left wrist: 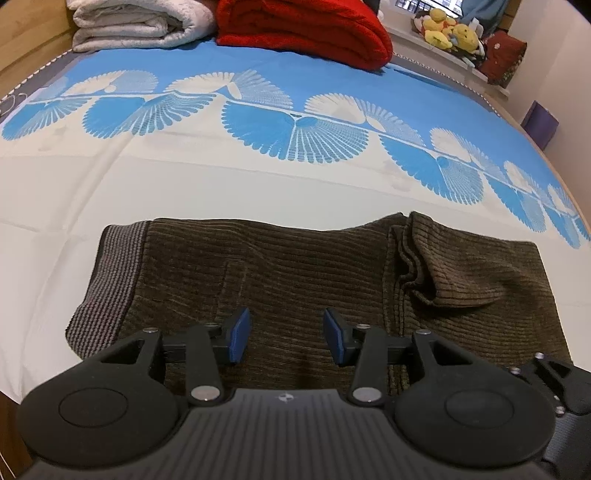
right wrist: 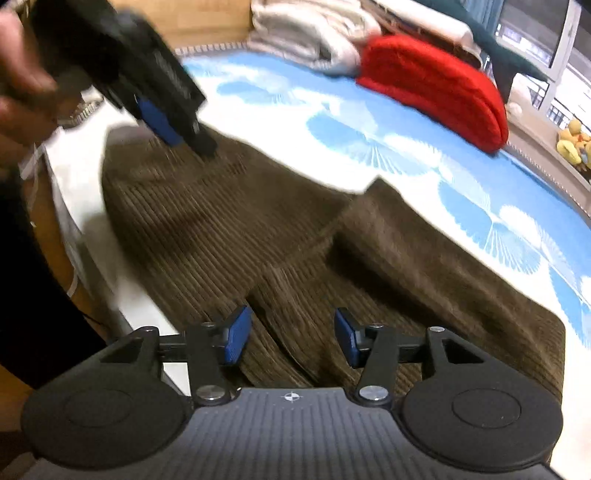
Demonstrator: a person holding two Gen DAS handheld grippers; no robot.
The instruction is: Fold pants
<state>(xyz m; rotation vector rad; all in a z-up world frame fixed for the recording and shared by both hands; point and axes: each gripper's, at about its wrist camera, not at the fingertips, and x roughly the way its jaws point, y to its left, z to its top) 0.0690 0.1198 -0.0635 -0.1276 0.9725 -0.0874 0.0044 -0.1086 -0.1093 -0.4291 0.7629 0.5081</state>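
Two open claws – left claw (left wrist: 287, 336), right claw (right wrist: 293, 339) – above pants (left wrist: 295, 273)

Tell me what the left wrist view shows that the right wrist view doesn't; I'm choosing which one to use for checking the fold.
Only the left wrist view shows the pants' striped grey waistband at the left end and the cuffs folded back on top, all in sharp focus. Only the right wrist view, which is blurred, shows the left gripper from outside, low over the far end of the pants, and the person's hand. Both show the brown corduroy pants on the patterned bedsheet, the red blanket, the white blanket, and an open gripper holding nothing.
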